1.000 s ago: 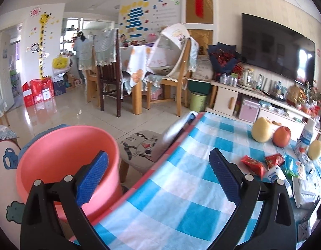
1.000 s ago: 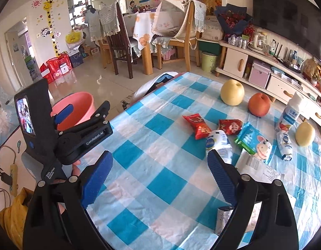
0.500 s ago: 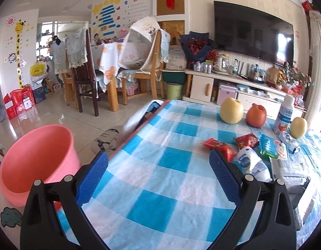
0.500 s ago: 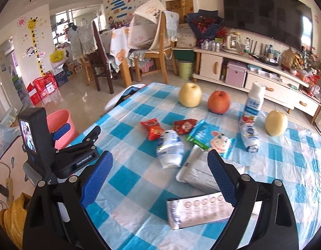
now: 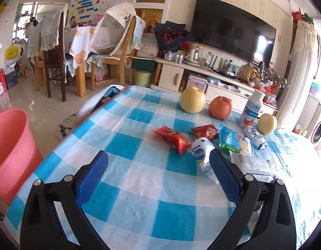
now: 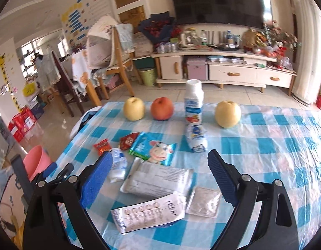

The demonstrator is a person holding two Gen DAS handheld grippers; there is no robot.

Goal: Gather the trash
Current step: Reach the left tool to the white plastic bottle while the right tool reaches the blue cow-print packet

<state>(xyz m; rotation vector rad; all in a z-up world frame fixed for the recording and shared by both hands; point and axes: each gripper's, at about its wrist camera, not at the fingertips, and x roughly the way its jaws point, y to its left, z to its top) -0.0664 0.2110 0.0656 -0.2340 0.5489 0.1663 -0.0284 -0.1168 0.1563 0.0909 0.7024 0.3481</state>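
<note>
Progress check, trash collection: nothing gathered yet, judging by the layout.

Left gripper (image 5: 158, 171): jaws wide apart, nothing between, poised over bare checked cloth at the near edge of the bench (image 5: 127, 145). Right gripper (image 6: 160, 175): jaws wide apart, empty, aimed down at the flat wrappers.

Trash on bench, all loose:
- red snack wrapper (image 6: 102, 145) and second red wrapper (image 6: 129, 140), side by side near the left edge
- green cartoon pouch (image 6: 153, 151), just right of those
- crushed white bottle (image 6: 118, 164), lying flat, partly behind the right gripper's left pad
- fallen white bottle (image 6: 195, 139), lying in front of the upright yoghurt bottle (image 6: 193, 102)
- large silver pack (image 6: 158, 180), printed silver sachet (image 6: 147, 213) and small square foil packet (image 6: 204, 204), nearest the right gripper

Not trash, probably: two yellow pears (image 6: 134, 109), red apple (image 6: 162, 108), lined along the far edge.

Pink bin (image 5: 8, 152): on the floor off the left side of the bench; inside not visible from either view, contents cannot be told.

Remaining: every item above still to be picked and dropped in the bin. Likely first target: silver pack or sachet.
</note>
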